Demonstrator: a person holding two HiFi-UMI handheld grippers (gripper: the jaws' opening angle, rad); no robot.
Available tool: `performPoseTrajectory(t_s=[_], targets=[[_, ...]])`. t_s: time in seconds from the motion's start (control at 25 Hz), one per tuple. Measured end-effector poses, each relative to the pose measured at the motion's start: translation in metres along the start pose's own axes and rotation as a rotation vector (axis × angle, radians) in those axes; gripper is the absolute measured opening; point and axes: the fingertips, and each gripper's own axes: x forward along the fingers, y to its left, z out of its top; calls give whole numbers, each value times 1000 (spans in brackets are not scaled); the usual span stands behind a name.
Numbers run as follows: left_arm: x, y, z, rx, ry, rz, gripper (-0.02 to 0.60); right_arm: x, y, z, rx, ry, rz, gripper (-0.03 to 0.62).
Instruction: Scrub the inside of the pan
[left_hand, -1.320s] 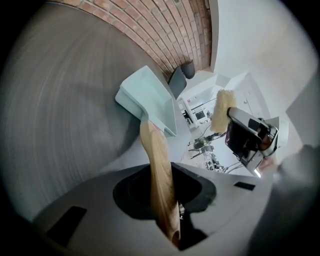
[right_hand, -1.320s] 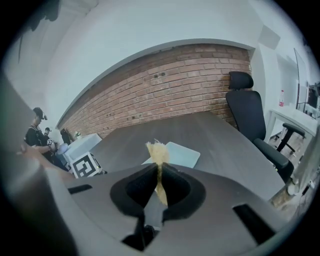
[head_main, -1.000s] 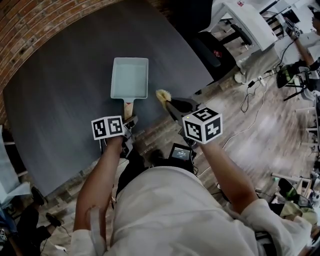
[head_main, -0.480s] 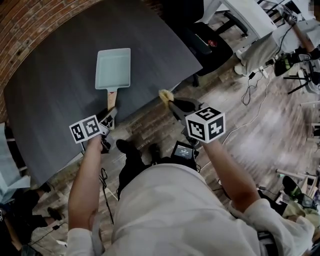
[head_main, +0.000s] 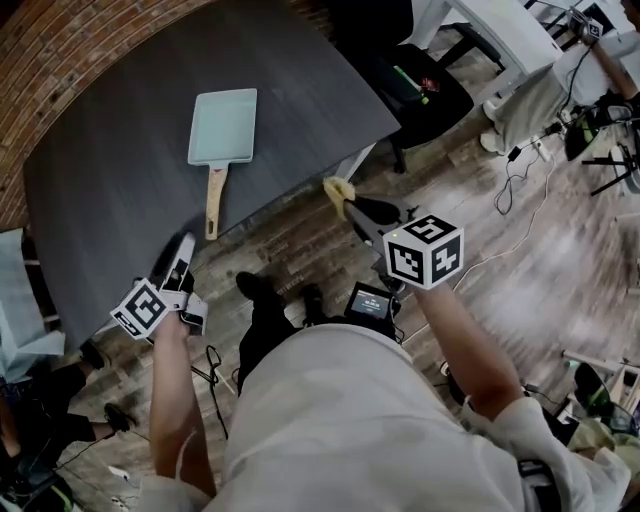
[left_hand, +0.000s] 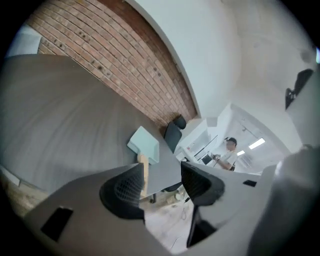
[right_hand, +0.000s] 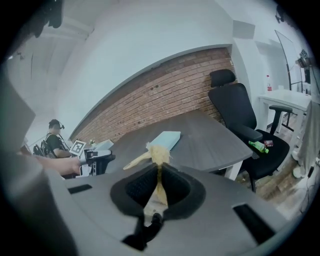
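The pale rectangular pan (head_main: 222, 125) lies alone on the dark surface (head_main: 110, 170), its wooden handle toward the person. The left gripper (head_main: 183, 250), on that handle a second ago, has let go and drawn back to the surface's edge, jaws wide and empty. The right gripper (head_main: 350, 207) pinches a yellow scrubber (head_main: 334, 188) off the surface's edge.

Left claw (head_main: 183, 250) released pan (head_main: 224, 126), drew back
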Motion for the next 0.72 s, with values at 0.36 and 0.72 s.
performPoseTrajectory(t_s=[0.36, 0.72], targets=[[-83, -121, -36, -45, -124, -328, 51, -34, 29, 1, 31, -89, 110, 36], [-112, -178, -9, 82, -122, -493, 46, -58, 79, 26, 66, -188, 176, 37]])
